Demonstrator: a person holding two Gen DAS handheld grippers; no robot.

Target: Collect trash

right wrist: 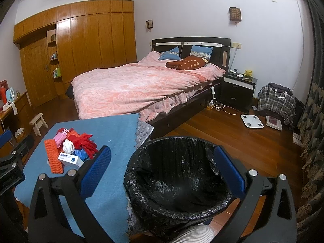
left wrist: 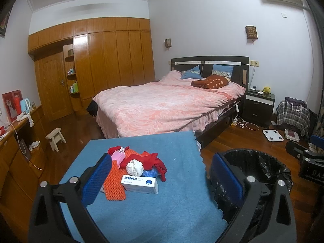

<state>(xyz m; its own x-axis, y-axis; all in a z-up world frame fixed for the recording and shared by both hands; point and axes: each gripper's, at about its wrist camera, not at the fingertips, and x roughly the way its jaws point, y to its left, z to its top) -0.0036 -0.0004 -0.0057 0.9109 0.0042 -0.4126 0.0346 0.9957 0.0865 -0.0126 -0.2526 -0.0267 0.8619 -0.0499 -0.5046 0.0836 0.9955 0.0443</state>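
Bedroom w/ a pink-covered bed (left wrist: 162, 105) sitting behind the blue-clothed table (left wrist: 154, 206); wooden wardrobe (left wrist: 97, 56) lining the far wall, small stool (left wrist: 55, 137) standing left of the table, white scale (right wrist: 252, 120) lying on the wood floor nr the nightstand (right wrist: 239, 89). Nothing is blocking the way btwn the grippers and the pile.

Trash pile is sitting on the table's far-left part: white box (left wrist: 140, 184) w/ blue logo in front, orange mesh strip (left wrist: 114, 184) touching its left side, white crumpled wad (left wrist: 134, 166) just behind the box, red cloth bits (left wrist: 156, 162) and a pink piece (left wrist: 118, 156) further back, something blue (left wrist: 150, 173) peeking out beside the wad.

Bin (right wrist: 178, 178) w/ black liner is standing just right of the table; its inside is looking dark, contents hard to make out.

Left gripper (left wrist: 162, 180) is hanging spread wide, holding nothing, over the table's near part. Right gripper (right wrist: 164, 170) is likewise spread, empty, framing the bin mouth. A striped sleeve (right wrist: 194, 233) is cut off at the bottom edge in the right view.
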